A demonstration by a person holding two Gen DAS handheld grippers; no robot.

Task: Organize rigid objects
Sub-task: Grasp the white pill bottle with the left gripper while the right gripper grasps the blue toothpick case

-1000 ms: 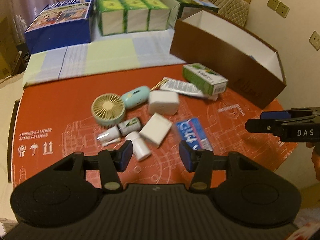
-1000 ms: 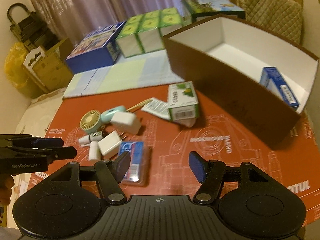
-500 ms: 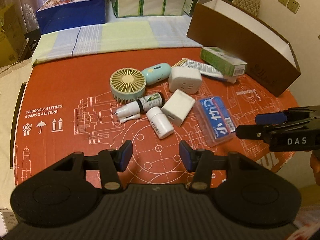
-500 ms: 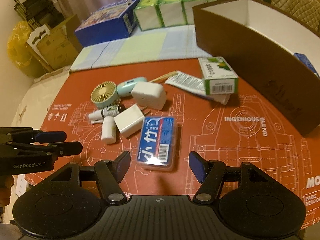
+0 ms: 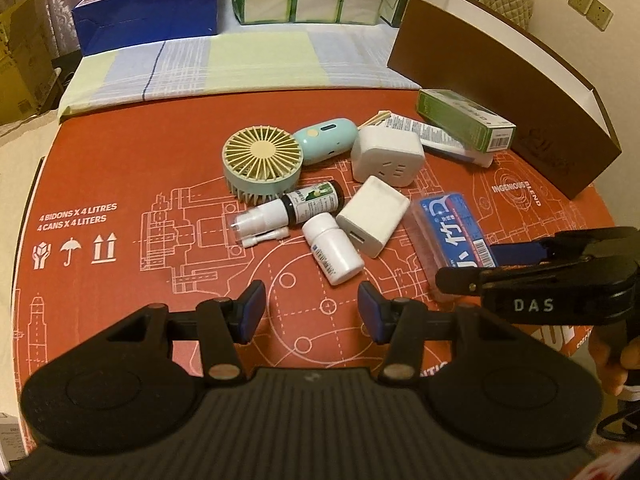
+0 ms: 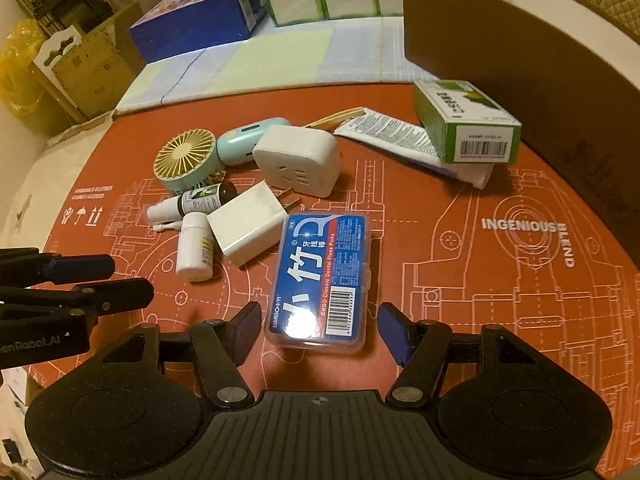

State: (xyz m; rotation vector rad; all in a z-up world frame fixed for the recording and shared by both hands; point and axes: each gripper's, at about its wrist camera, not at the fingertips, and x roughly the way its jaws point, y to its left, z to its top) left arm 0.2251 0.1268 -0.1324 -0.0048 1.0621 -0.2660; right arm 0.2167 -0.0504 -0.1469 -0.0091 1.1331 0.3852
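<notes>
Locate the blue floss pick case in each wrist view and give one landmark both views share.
Left wrist: floss pick case sits right of centre, partly behind the right tongs.
Right wrist: it lies bottom centre, just ahead of the open tongs.
Shared landmark: white charger beside it.

My left matte black plastic two-finger gripper (image 5: 311, 306) is showing blue rubber pads (image 5: 253, 309), silver pivot screws and a ribbed base; my right black gripper (image 6: 318, 330) is wearing matching blue pads, with white "DAS" lettering along its side
</notes>
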